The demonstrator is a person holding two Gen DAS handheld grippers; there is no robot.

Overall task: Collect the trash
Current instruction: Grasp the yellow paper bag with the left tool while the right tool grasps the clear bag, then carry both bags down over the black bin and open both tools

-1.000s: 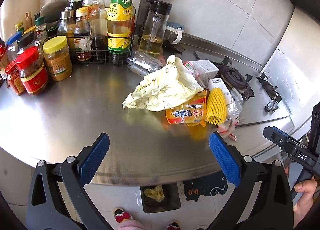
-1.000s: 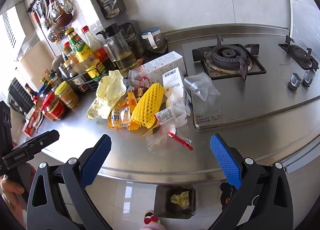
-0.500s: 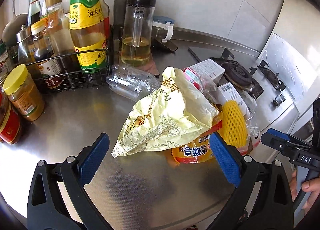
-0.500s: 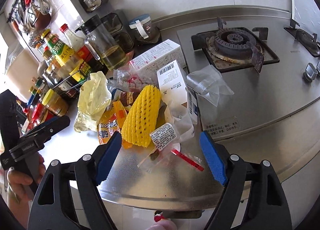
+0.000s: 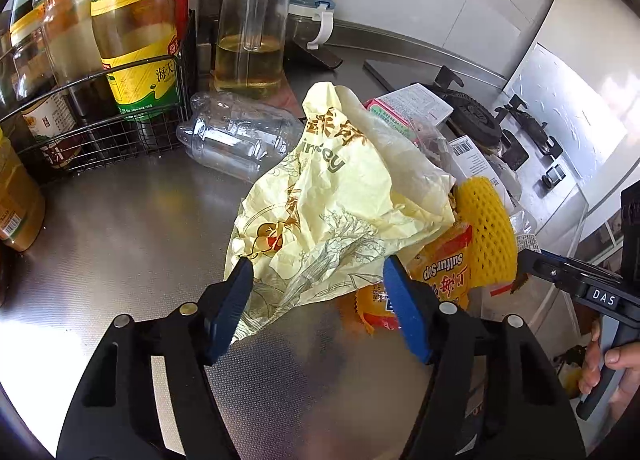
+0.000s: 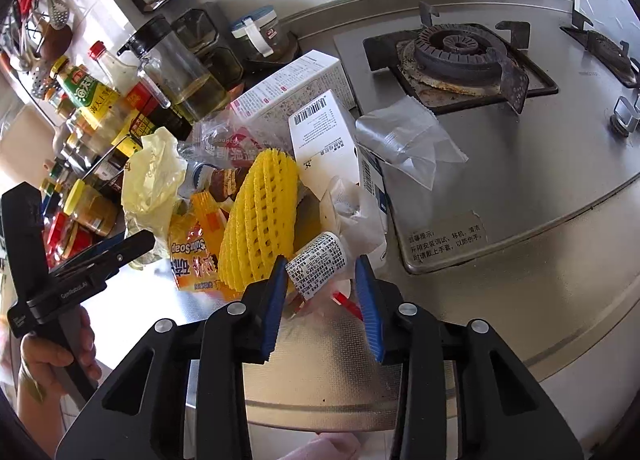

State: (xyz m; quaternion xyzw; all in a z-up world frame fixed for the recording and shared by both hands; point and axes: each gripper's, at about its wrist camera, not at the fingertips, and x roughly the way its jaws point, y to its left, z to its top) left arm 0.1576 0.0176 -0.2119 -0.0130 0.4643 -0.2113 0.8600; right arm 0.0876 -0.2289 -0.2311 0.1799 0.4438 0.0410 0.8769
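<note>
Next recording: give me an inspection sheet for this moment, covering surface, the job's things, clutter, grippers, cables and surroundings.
Surface: steel counter, bare and shiny in front of the pile.
Job's things: pale yellow bag, yellow foam net, orange soap wrapper, clear wrapper with printed label, two white boxes, an empty clear bottle, heaped together.
Clutter: sauce bottles in a wire rack, oil jug, jars.
Grippers: left gripper closing, the bag's lower edge between its jaws; right gripper closing around the labelled wrapper.
Cables: nothing seen.
Surroundings: gas stove, tiled wall, hanging utensils.
</note>
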